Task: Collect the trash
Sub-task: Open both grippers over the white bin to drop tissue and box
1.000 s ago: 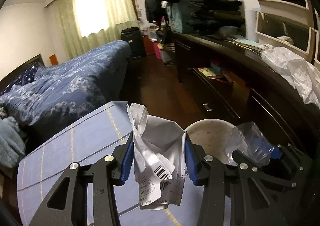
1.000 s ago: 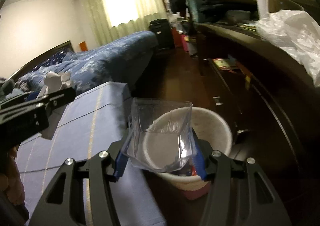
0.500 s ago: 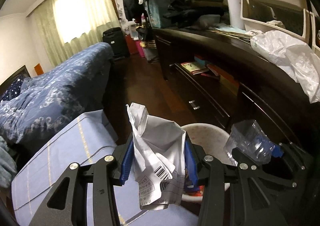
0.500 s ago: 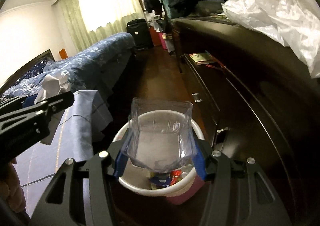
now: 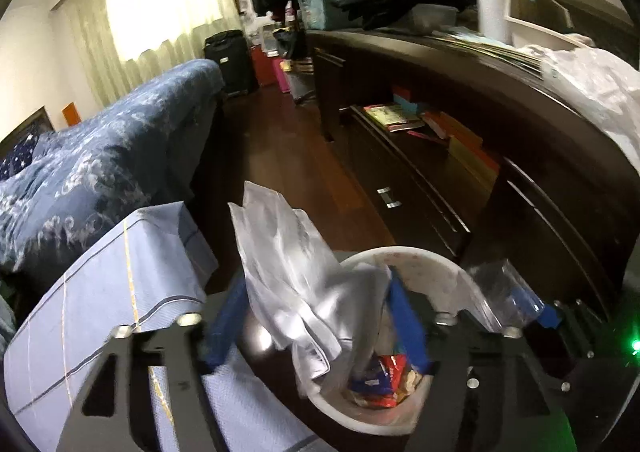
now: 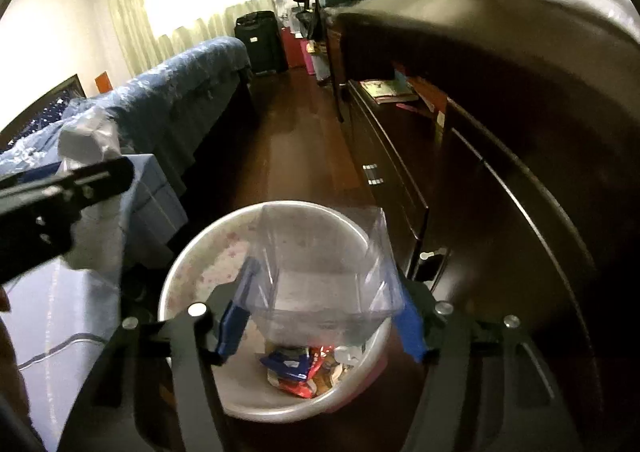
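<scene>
Trash drop is happening right now, both tools over the bin. Left tool is opening its jaws; crumpled white paper is sitting between the blue pads, left pad looking clear of it, right pad hidden behind the paper, so the grip is releasing. Paper is hanging over the near-left rim of the white bin. Right tool is also opening its jaws; clear plastic container is between them, still looking cradled at both sides, directly above the bin mouth. Bin is standing on the dark wood floor, between the light blue checked cover at left and the dark cabinet at right.

Progress, as a judgement: late stage for these two items, carry looking done, release under way, neither piece yet down inside. Left to do: let both fall clear, then check for more trash; a white plastic bag is lying on the cabinet top, unclear if it counts.

Counts: two tools, one paper, one clear container, one bin, several colourful wrappers already inside, exact number not readable. Farther back: one blue bed, one black suitcase, curtained window.
</scene>
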